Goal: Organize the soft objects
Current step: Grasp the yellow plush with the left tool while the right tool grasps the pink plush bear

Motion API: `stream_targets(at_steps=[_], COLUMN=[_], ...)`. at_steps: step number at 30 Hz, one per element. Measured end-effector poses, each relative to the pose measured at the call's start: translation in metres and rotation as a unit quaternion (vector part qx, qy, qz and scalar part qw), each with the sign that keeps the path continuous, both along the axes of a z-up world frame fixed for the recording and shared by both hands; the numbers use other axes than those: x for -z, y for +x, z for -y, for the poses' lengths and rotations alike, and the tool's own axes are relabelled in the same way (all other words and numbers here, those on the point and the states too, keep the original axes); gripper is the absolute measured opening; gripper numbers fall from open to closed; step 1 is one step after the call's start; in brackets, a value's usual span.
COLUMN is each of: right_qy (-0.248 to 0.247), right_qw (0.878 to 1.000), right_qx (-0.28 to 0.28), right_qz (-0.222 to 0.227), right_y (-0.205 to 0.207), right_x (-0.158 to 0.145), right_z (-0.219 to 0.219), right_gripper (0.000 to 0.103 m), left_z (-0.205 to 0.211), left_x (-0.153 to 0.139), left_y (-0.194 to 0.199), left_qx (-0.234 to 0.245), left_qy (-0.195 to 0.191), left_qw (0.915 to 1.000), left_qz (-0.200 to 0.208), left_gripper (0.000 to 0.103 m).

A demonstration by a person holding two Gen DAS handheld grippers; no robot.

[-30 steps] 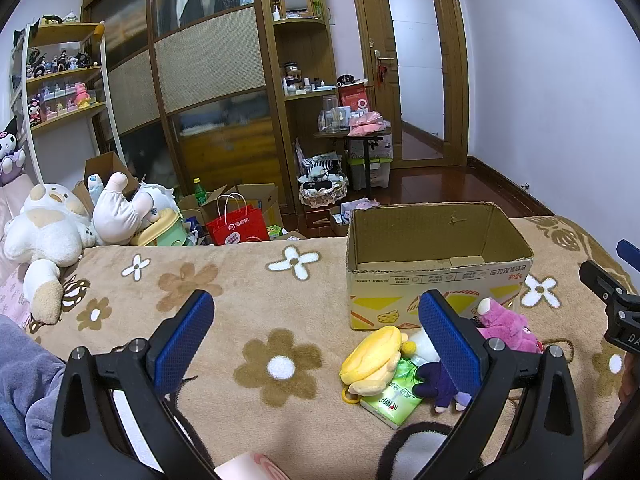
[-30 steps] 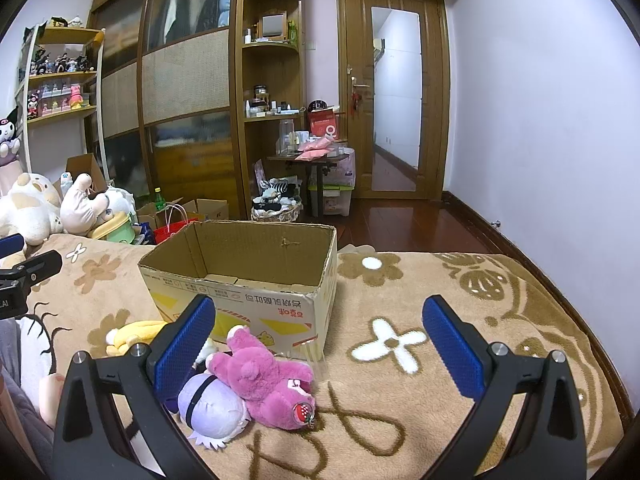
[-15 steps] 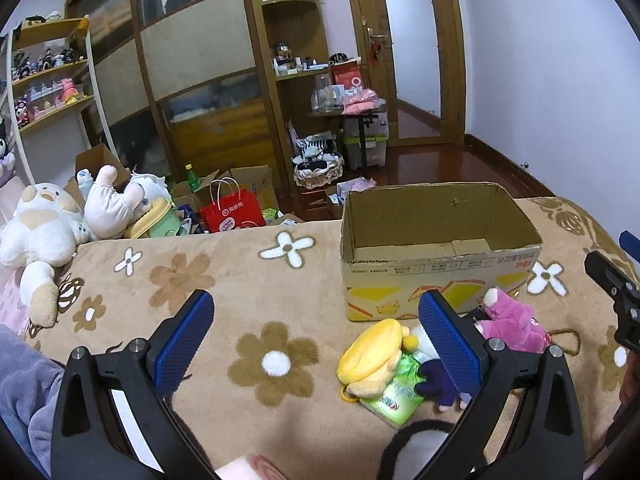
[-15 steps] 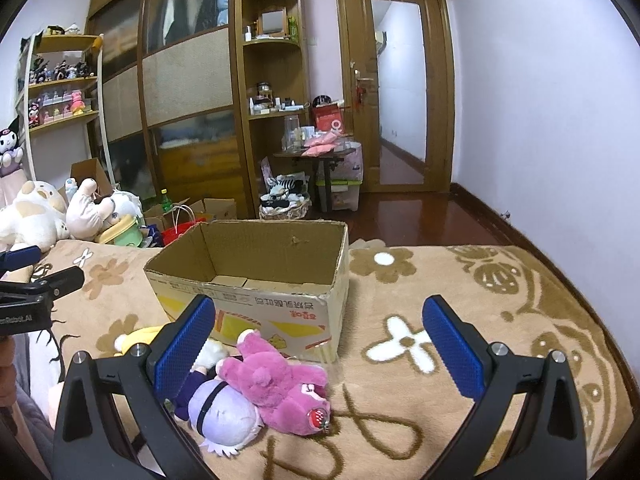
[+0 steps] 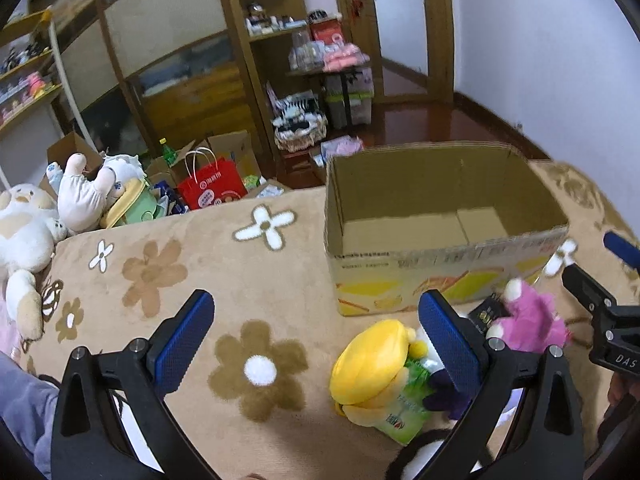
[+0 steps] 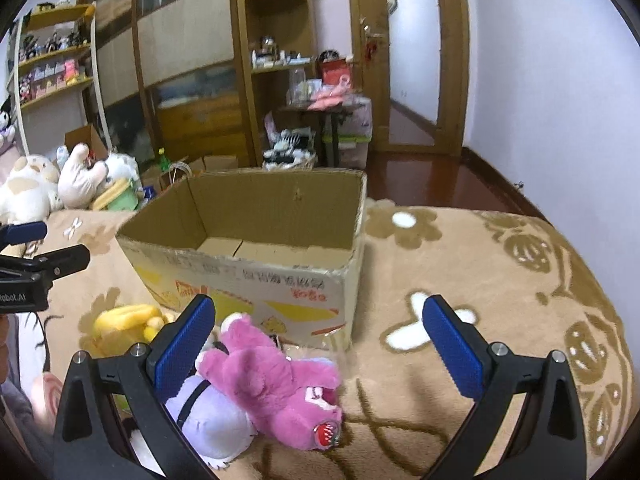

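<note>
Brown corrugated cardboard makes up the open, empty box [image 6: 256, 240] that stands on the tan flower-patterned plush blanket [image 6: 460, 264] ahead of both pairs of tongs. The right tongs [image 6: 320, 344] are spread wide with nothing between their blue pads, and the pink plush bear [image 6: 276, 380] lies just below and inside their left finger, sprawled partly over a lilac plush doll [image 6: 212, 424]. The left tongs [image 5: 316, 344] are likewise spread and empty; a yellow plush toy [image 5: 372, 360] sits on a green plastic packet [image 5: 400, 420] close against the inner side of their right finger, with the pink bear beyond that finger. All these soft toys are heaped on the blanket against the near wall of the box, none inside it. This looks like the approach to a first pick, with the sorting not yet begun. The next move probably calls for lowering the right tongs and shifting them leftward so the bear's body comes between the pads, then squeezing gently without catching the lilac doll underneath.
</note>
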State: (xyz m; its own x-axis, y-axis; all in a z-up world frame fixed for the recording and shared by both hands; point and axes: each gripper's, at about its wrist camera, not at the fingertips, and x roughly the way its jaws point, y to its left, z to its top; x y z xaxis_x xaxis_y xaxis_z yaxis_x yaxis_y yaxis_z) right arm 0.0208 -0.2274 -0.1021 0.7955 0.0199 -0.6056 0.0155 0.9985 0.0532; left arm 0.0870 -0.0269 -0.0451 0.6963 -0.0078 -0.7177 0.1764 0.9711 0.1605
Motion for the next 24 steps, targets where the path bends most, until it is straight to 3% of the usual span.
stream_targets(at_steps=[14,24], right_qy=[0.015,0.033], right_qw=[0.998,0.995], right_qx=[-0.008,-0.011], right_qz=[-0.061,-0.091], right_y=[0.013,0.017], right_x=[0.04,0.057], right_z=[-0.006,-0.008], right_gripper=[0.103,0.103], left_z=[0.014,0.01], left_x=[0.056,0.071], left_y=[0.014,0.017], left_qx=[0.018,0.008], left_qy=[0.013,0.017], left_qw=[0.9916,0.9879], left_qz=[-0.127,-0.154], left_gripper=[0.101,0.101])
